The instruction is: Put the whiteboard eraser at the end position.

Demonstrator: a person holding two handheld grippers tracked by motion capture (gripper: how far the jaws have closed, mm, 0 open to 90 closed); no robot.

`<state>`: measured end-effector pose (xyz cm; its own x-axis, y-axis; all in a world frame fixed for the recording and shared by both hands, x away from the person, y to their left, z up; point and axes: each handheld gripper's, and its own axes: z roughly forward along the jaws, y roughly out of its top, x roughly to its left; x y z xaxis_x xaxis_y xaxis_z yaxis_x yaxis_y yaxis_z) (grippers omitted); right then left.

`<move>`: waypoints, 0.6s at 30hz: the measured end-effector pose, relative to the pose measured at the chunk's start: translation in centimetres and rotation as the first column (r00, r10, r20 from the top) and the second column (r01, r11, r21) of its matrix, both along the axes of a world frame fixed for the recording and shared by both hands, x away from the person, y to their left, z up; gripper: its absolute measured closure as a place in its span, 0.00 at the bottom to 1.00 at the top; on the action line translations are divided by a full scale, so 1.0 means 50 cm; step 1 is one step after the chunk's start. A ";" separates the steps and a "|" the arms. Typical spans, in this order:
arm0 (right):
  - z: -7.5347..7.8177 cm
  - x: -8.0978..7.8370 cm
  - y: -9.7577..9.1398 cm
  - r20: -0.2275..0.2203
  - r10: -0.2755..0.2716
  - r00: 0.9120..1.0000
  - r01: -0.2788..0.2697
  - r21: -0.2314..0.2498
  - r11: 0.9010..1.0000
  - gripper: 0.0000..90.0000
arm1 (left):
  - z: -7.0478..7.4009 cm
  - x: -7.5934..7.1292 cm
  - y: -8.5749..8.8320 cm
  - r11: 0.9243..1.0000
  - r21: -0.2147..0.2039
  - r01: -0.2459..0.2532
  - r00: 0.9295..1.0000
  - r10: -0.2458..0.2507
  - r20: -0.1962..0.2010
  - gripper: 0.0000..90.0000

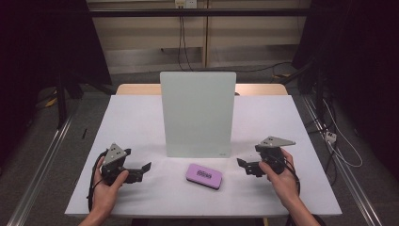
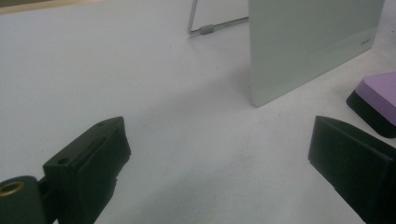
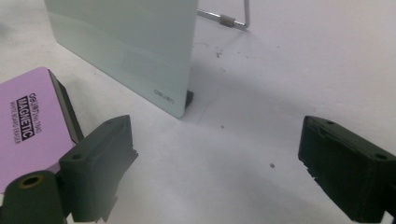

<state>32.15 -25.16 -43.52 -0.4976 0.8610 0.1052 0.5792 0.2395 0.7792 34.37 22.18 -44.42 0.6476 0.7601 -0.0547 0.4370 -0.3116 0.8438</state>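
The purple eraser (image 1: 204, 175) lies flat near the bench's (image 1: 141, 122) front edge, just before the upright board (image 1: 197, 113). Both the left gripper (image 1: 147, 166) and right gripper (image 1: 241, 163) have open, empty fingers. The right should probably straddle the eraser's narrow sides squarely before closing.
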 end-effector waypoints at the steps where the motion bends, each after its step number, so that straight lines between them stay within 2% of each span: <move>1: -0.002 -0.003 -0.003 0.002 -0.011 1.000 0.011 -0.002 1.000 0.11 | 0.000 0.000 0.000 1.000 0.001 0.001 1.000 -0.001 0.001 0.05; 9: -0.016 -0.020 -0.036 0.008 -0.070 0.998 0.070 0.013 0.997 0.12 | 0.002 -0.003 0.001 1.000 -0.005 -0.007 1.000 0.007 0.004 0.05; 18: -0.029 -0.044 -0.063 0.023 -0.103 0.994 0.102 0.025 0.994 0.12 | 0.002 -0.002 0.004 1.000 -0.001 -0.015 1.000 0.015 0.008 0.05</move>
